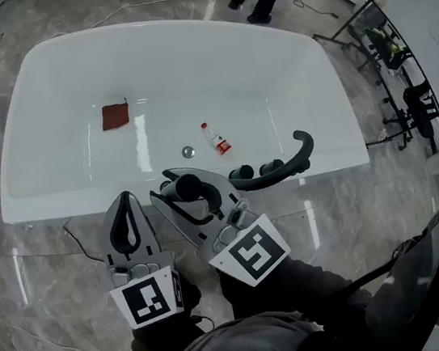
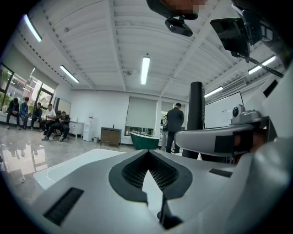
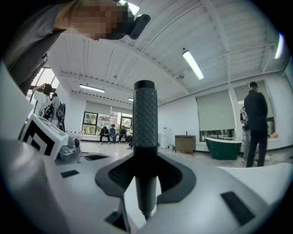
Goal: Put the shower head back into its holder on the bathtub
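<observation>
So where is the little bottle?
In the head view, the little bottle lies on the bathtub floor, just right of the round drain, with the red cloth farther to the left.

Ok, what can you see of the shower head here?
The shower head shows as a slim dark rod, grey-black, with a fine knurled grip texture and a flat top; it looks like matte metal or plastic. It stands upright, clamped between the jaws of the right gripper, and its narrower lower end points down past them. In the head view it sits over the bathtub's near rim. Nothing else touches it, and no hose is visible.
</observation>
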A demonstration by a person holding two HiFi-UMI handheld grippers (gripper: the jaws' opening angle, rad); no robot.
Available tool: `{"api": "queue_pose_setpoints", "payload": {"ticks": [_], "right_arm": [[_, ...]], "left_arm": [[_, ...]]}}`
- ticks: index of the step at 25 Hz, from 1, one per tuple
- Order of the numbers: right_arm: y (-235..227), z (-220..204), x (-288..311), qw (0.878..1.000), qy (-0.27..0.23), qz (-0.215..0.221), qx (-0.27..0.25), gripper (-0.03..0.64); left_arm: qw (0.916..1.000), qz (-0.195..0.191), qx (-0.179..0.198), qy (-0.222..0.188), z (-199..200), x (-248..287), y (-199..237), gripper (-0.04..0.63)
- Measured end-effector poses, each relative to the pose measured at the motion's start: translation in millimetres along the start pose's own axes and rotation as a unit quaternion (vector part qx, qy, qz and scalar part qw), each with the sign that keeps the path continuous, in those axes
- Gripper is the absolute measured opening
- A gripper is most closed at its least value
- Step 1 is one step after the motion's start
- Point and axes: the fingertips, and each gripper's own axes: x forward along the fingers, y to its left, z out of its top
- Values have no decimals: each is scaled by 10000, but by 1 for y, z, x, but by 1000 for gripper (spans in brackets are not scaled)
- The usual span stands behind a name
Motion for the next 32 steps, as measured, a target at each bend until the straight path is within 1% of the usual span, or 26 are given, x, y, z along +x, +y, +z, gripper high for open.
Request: {"api": "queue_pose_setpoints", "payload": {"ticks": [3,5,6,8,9,10,12,16,21,32], "right_arm": [[-1,6,-9,9994,-96,-1,326,132],[-14,11,-29,9989,-46,-79,458,132],[-22,13,-37,9993,-10,-83,374,132],[-26,14,-37,9999,35,-1,122,132],[-24,12,-28,10000,47,32,81,132],[-21,8,-19,9999,44,52,80,132],[-17,0,-9,9999,18,55,91,132],[-18,-12,-9,9999,-7,59,100,132],[-18,-27,-8,9999,2,75,125,132],[-21,-47,7,9997,133,131,146,132]], "left_arm": [[9999,99,82,-93,7,-7,-7,3],[9995,46,141,-270,16,-5,-28,3],[9995,-20,216,-222,17,-3,-37,3],[9989,-130,421,175,8,0,-39,3],[9985,-123,419,318,3,2,-32,3],[9987,-86,356,358,-2,4,-23,3],[9994,-24,217,265,-9,7,-12,3],[9998,44,156,116,-16,6,-11,3],[9997,133,161,143,-32,4,-7,3],[9996,191,61,186,-46,12,3,3]]}}
